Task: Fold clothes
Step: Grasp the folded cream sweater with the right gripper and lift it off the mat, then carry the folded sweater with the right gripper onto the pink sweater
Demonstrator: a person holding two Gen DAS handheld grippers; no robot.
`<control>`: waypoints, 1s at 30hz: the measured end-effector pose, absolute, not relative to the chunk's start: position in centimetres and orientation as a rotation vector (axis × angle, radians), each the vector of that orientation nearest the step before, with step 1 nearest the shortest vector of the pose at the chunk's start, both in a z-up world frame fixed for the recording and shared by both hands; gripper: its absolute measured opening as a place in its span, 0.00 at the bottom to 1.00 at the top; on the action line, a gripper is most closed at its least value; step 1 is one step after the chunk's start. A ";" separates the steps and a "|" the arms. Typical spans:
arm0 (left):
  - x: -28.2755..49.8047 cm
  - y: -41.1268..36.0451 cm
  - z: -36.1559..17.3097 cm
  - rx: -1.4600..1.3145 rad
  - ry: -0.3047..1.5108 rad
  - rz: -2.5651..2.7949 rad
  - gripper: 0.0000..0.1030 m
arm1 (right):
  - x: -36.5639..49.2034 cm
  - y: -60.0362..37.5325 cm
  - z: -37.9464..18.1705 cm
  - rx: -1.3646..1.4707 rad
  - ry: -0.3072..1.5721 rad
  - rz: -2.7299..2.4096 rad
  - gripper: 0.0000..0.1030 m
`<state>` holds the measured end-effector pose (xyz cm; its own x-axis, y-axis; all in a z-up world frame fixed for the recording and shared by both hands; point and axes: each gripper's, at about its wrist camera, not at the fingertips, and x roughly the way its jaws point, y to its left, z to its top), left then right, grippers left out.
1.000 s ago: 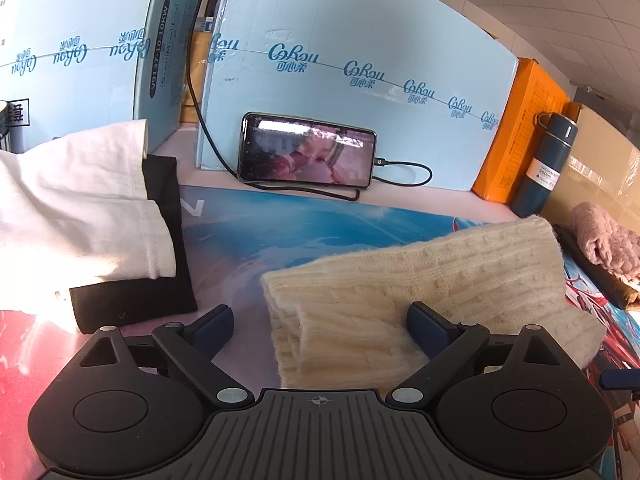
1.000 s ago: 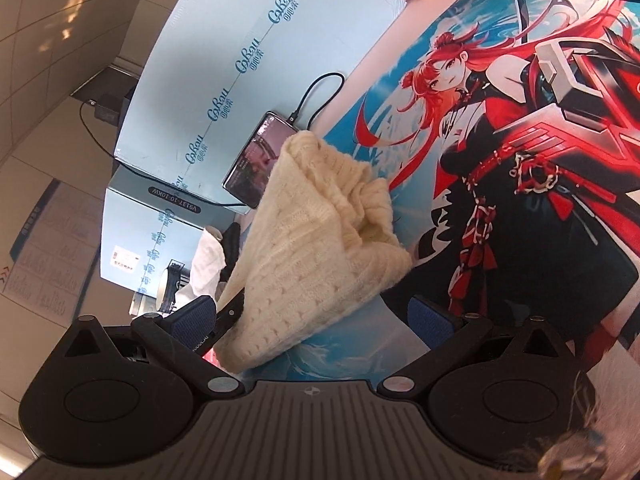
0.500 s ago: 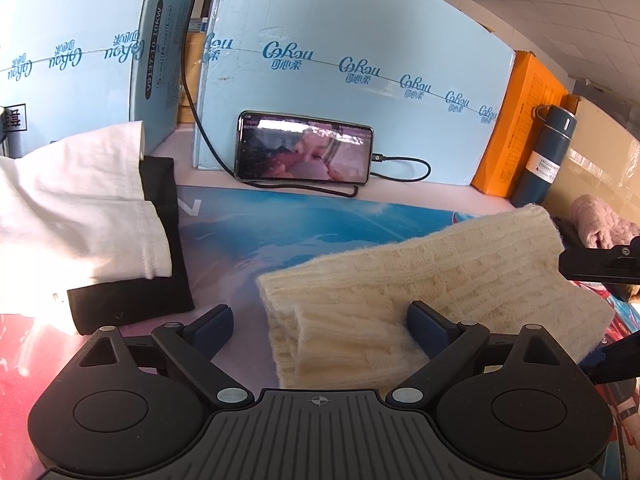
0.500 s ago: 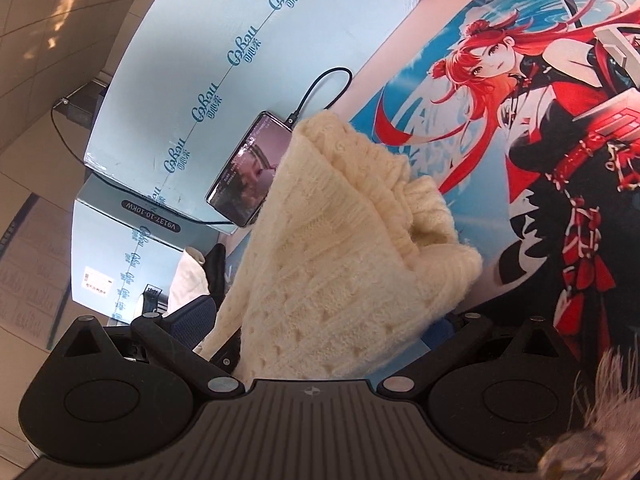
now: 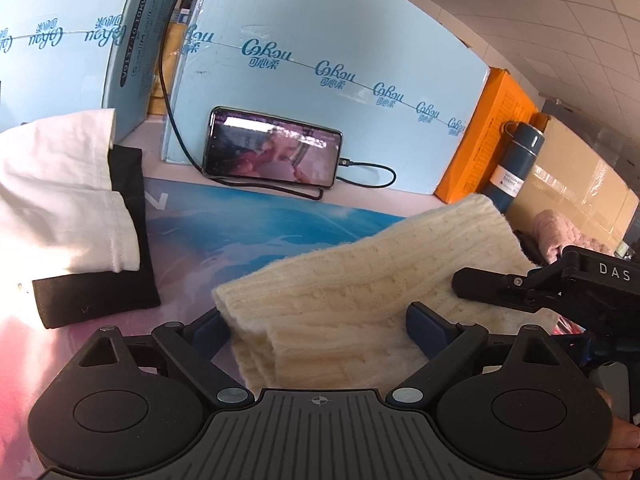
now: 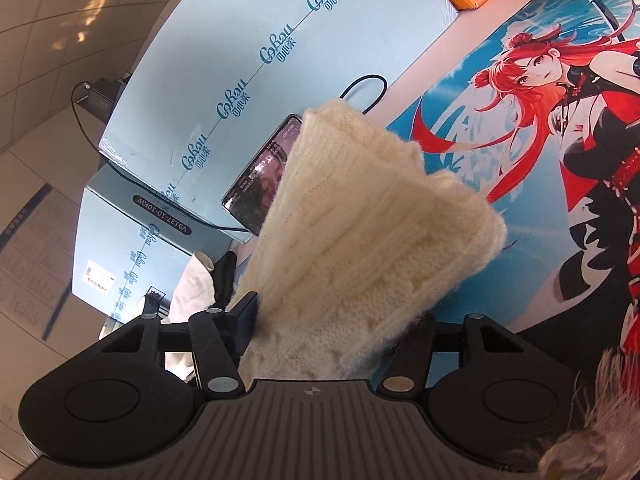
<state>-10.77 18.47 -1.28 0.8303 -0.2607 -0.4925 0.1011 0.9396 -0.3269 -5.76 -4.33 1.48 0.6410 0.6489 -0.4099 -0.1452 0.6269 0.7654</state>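
Blue cartons [image 5: 320, 92] at 12 o'clock read "Cobou"; one carton end [image 6: 164, 216] reads "V9137-10-10KW". The right gripper's body reads "DAS". Folded cream knit sweater [image 5: 360, 280] lies on the desk mat [image 5: 248, 232]. Left gripper [image 5: 320, 326] fingers apart, straddling its near edge. Right gripper [image 6: 340, 320] clamped on the sweater's end. Only the right view shows the mat's red-haired anime figure [image 6: 560, 92].

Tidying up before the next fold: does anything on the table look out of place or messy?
Mostly tidy. The white garment lies skewed over the black garment beneath, edges not matching. A phone stands propped against the blue box, screen on, cable trailing.
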 end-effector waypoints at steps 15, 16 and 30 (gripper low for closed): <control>-11.3 12.7 2.5 -0.288 0.408 -0.339 0.87 | -8.9 -12.6 5.0 0.873 0.489 0.603 0.45; -11.1 11.7 3.0 -0.275 0.392 -0.357 0.87 | -9.1 -13.4 5.2 0.878 0.465 0.603 0.45; -4.9 -5.5 7.4 -0.110 0.184 -0.604 0.87 | -9.3 -29.9 8.3 0.917 0.133 0.438 0.45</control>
<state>-4.85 -5.49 7.43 0.8074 -0.5732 -0.1397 0.5536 0.8179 -0.1564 -9.34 -29.88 8.27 0.9042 0.4209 0.0725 -0.3089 0.5272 0.7916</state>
